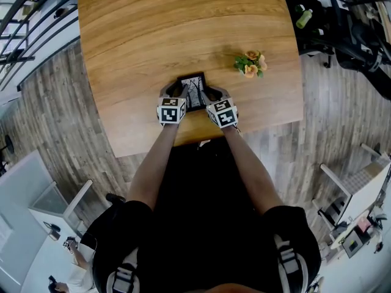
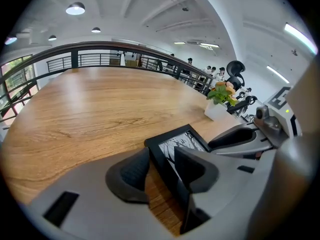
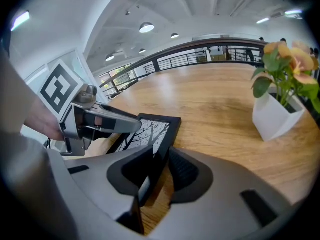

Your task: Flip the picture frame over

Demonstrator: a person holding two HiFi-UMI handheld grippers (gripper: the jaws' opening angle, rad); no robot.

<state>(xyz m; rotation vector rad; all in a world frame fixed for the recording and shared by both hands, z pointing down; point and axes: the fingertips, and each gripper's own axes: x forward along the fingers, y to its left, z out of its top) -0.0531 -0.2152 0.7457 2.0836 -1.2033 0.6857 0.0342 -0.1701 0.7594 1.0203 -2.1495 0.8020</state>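
A black picture frame [image 1: 193,90] with a bare-tree print faces up near the front edge of the wooden table [image 1: 153,29]. My left gripper [image 1: 177,90] holds its left side. In the left gripper view the frame's edge [image 2: 167,149] runs between the jaws [image 2: 162,161], one pad outside it and one finger over the glass. My right gripper [image 1: 211,93] holds the right side. The right gripper view shows that edge [image 3: 161,134] pinched between its pads [image 3: 162,164]. The frame's near end looks raised off the wood. Each gripper also shows in the other's view.
A small white pot with orange flowers [image 1: 250,64] stands on the table to the right of the frame, close to the right gripper [image 3: 282,94]. The table's front edge runs just below the marker cubes [image 1: 201,140]. A railing [image 2: 100,51] lies beyond the far side.
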